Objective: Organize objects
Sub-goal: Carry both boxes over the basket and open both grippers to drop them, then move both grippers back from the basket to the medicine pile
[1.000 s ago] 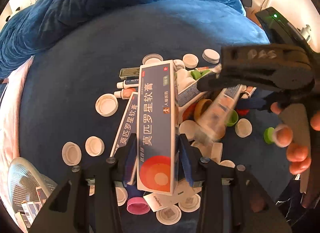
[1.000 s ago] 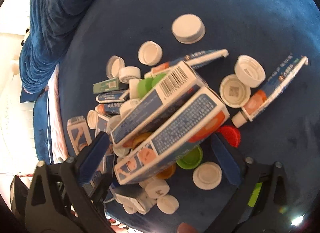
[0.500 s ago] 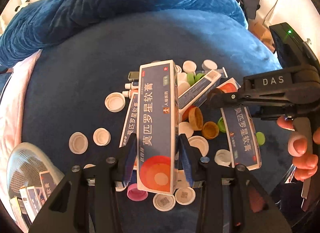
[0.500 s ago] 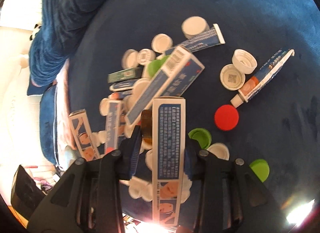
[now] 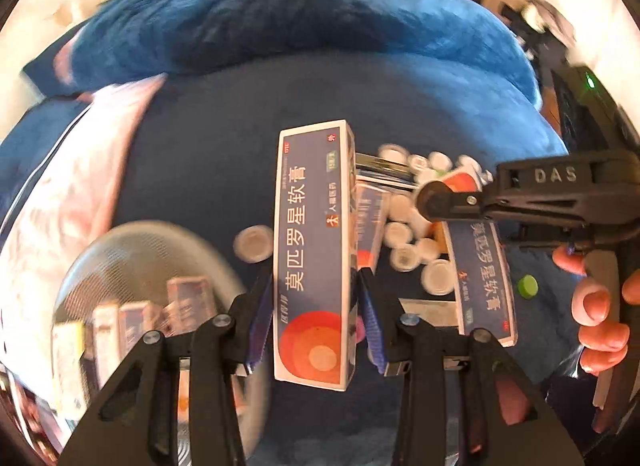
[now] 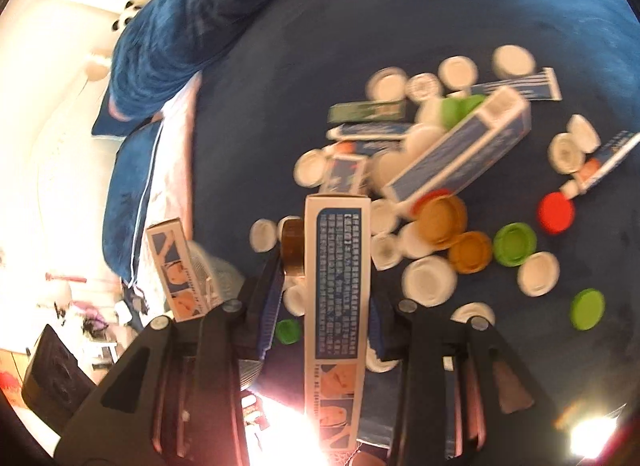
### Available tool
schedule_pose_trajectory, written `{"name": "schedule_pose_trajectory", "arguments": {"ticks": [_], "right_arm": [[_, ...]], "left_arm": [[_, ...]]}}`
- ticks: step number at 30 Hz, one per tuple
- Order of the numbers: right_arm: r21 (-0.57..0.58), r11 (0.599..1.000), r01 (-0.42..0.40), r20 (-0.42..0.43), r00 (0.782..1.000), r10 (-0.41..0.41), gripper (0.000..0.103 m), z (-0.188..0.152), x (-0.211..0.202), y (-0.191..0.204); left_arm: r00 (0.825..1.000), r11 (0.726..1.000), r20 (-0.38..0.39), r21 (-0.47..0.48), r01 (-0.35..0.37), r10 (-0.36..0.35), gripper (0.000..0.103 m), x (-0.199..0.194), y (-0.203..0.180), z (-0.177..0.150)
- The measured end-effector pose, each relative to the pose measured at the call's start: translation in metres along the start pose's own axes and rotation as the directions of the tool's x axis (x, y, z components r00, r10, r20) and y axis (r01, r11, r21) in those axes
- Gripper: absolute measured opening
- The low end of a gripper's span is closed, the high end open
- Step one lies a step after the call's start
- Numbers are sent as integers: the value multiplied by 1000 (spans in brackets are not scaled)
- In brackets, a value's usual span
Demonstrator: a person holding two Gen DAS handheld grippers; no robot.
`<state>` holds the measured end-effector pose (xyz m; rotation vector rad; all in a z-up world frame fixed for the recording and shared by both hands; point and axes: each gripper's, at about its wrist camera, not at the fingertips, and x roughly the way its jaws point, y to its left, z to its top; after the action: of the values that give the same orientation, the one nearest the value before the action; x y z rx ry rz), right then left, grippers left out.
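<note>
Ointment boxes fill both tongs: the left gripper (image 5: 316, 316) clamps one box (image 5: 314, 250) mid-frame beside the mesh basket (image 5: 120, 242) at lower left, likely for sorting; the right gripper (image 6: 322, 306) pinches another box (image 6: 336, 306) at lower centre, above scattered caps (image 6: 430, 280).

A: What do the tongs hold?
B: Two long blue-and-white cartons, lengthwise. The left carton (image 5: 314, 254) shows an orange disc and white characters; the right carton (image 6: 337, 298) shows its printed text panel.

A: And the remainder?
B: Scattered caps (image 6: 429, 281), tubes (image 6: 600, 167) and a third carton (image 6: 460, 153) lie on blue plush; a mesh basket (image 5: 132, 242) holds upright cartons.
</note>
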<state>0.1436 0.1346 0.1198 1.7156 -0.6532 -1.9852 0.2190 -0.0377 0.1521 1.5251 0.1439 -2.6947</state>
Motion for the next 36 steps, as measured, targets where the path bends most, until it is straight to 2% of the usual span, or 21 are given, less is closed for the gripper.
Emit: {"name": "schedule_pose_trajectory", "arguments": {"ticks": [6,10,14,17,18,19,20,21,22,23,25,30,32,36], "right_arm": [[-71,997,-26,-46,999,23,37,-14,22,37],[-123,991,-54,-83,996,44,37,-25,39,67],[-175,979,-106,-134,987,82,37,-41,58,97],[-193,962,-196,-200,967,157,38,-56,77,117],[-187,952,-241,-223,954,198,39,-59,82,120],[-171,938,-301,-258,933,252,39,-62,90,124],[-153,936,-317,-285,921,265,47,-66,97,126],[-152,942,-300,-288,925,248,57,-70,100,127],[-157,944,-290,-278,930,240,82,-72,102,126],[-159,944,-289,-256,935,244,92,-73,101,125],[-164,946,-279,-234,943,238,92,-72,97,124],[-244,949,-199,-149,975,166,93,-66,83,125],[-290,946,-143,-127,986,110,103,-66,82,127],[-372,927,-43,-100,995,6,103,-72,85,134]], "left_arm": [[997,985,-23,-156,-72,69,42,-18,60,-32],[994,959,-37,-261,-108,102,42,-26,95,-59],[993,938,-42,-326,-120,113,42,-31,117,-78],[991,930,-49,-343,-132,123,42,-31,125,-85],[991,926,-49,-351,-136,127,42,-31,129,-87],[990,924,-50,-357,-138,129,42,-31,131,-89],[990,922,-51,-360,-141,132,42,-32,133,-90],[988,919,-57,-362,-154,143,43,-32,135,-92],[985,919,-62,-356,-171,159,44,-32,137,-93],[984,918,-63,-355,-178,166,46,-34,138,-94],[984,919,-62,-351,-179,168,65,-36,141,-97],[982,917,-60,-351,-187,177,75,-37,145,-98],[980,914,-65,-353,-198,187,79,-35,147,-97],[968,907,-87,-339,-249,233,89,-34,145,-98]]}}
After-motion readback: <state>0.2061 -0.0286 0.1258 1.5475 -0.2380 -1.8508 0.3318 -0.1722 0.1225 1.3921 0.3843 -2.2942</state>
